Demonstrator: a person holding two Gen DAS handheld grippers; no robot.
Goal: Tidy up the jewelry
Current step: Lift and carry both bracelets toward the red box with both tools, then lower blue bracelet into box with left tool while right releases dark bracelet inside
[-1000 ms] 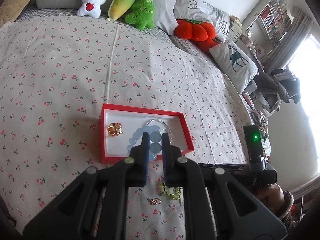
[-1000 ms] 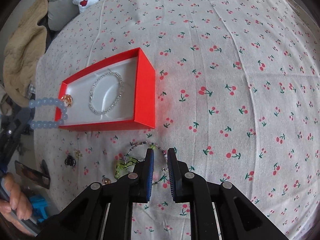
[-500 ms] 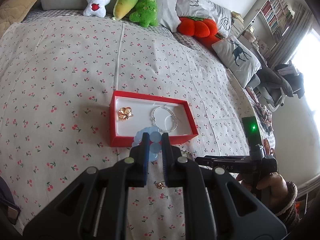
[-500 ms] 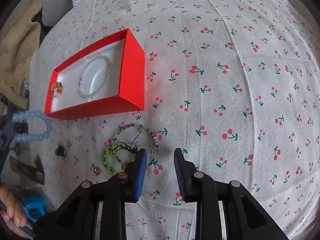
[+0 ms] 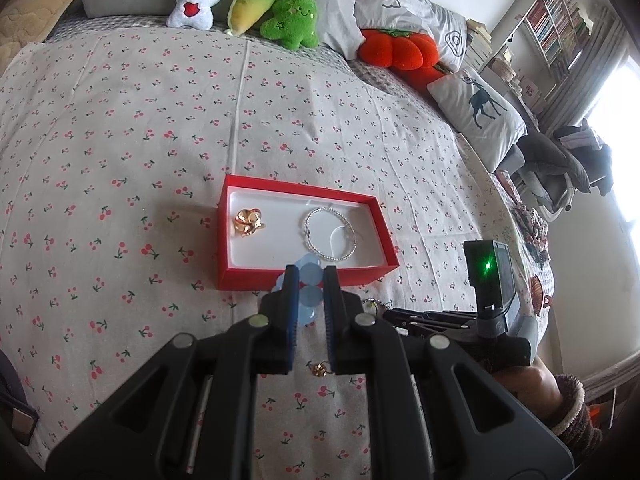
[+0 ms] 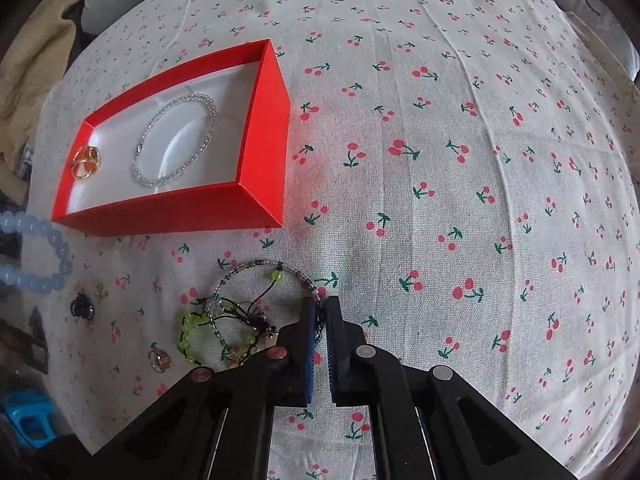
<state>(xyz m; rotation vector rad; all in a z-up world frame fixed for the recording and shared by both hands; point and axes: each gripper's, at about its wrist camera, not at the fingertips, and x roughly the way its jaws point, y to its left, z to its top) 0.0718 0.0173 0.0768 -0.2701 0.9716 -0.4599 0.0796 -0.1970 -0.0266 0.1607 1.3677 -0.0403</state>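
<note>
My left gripper (image 5: 310, 271) is shut on a pale blue bead bracelet (image 5: 309, 299), held just in front of the red box (image 5: 300, 190). The white-lined box holds a gold ornament (image 5: 248, 222) and a silver bracelet (image 5: 330, 236). In the right wrist view my right gripper (image 6: 321, 303) points down at the bedspread, shut on the right edge of a thin multicoloured bead bracelet (image 6: 248, 268). There the red box (image 6: 264, 120) lies up and to the left, and the blue bracelet (image 6: 60, 248) hangs at the left edge.
Loose on the cherry-print bedspread by the thin bracelet are a green bead bracelet (image 6: 188, 332), a gold earring (image 6: 160, 360) and a black clip (image 6: 82, 306). Plush toys (image 5: 244, 4) and pillows (image 5: 476, 112) line the far side. A person's hand (image 5: 532, 384) holds the right gripper.
The right gripper opened, sank toward the bedspread and shut on the thin bead bracelet's edge. The left gripper kept its hold on the blue bracelet, its tips drifting from over the box to its front wall.
</note>
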